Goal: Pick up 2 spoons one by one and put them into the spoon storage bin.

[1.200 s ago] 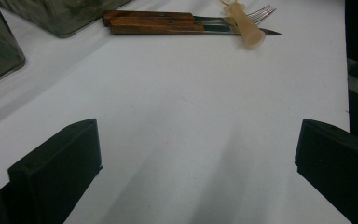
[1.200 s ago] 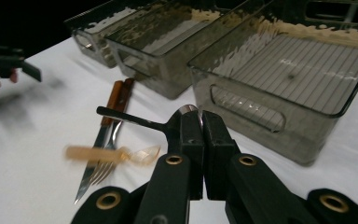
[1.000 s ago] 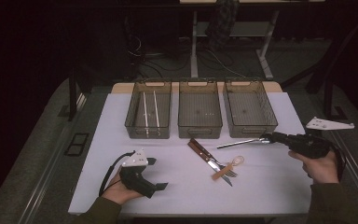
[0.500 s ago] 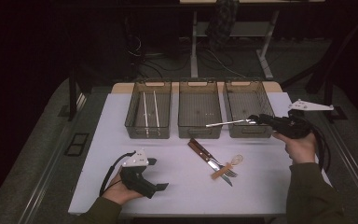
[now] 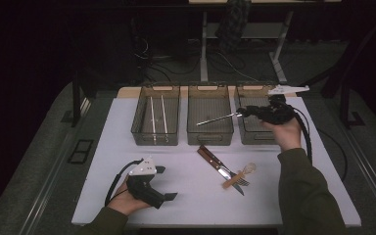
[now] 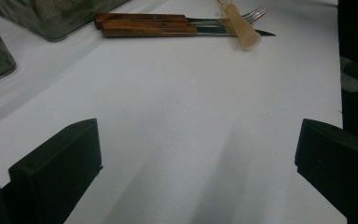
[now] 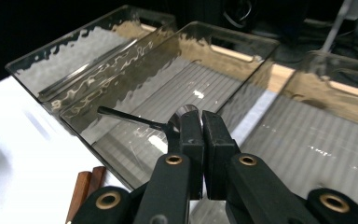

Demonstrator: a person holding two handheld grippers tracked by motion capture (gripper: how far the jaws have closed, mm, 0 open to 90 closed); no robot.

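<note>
Spoon (image 5: 216, 119) was clamped by its bowl in right tongs (image 5: 245, 113), handle out over middle bin (image 5: 210, 139). Left tongs (image 5: 164, 183) rested on tabletop (image 5: 186, 196), jaws wide apart, nothing btwn them.

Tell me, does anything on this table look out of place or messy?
Mostly tidy. The odd spot is the loose pile in front of the middle bin: a wooden-handled knife, a fork and a pale utensil lying crossed over one another, while the right gripper holds a metal utensil above that bin.

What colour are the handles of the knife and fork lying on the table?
Reddish-brown wood handles, clearest in the left gripper view.
</note>
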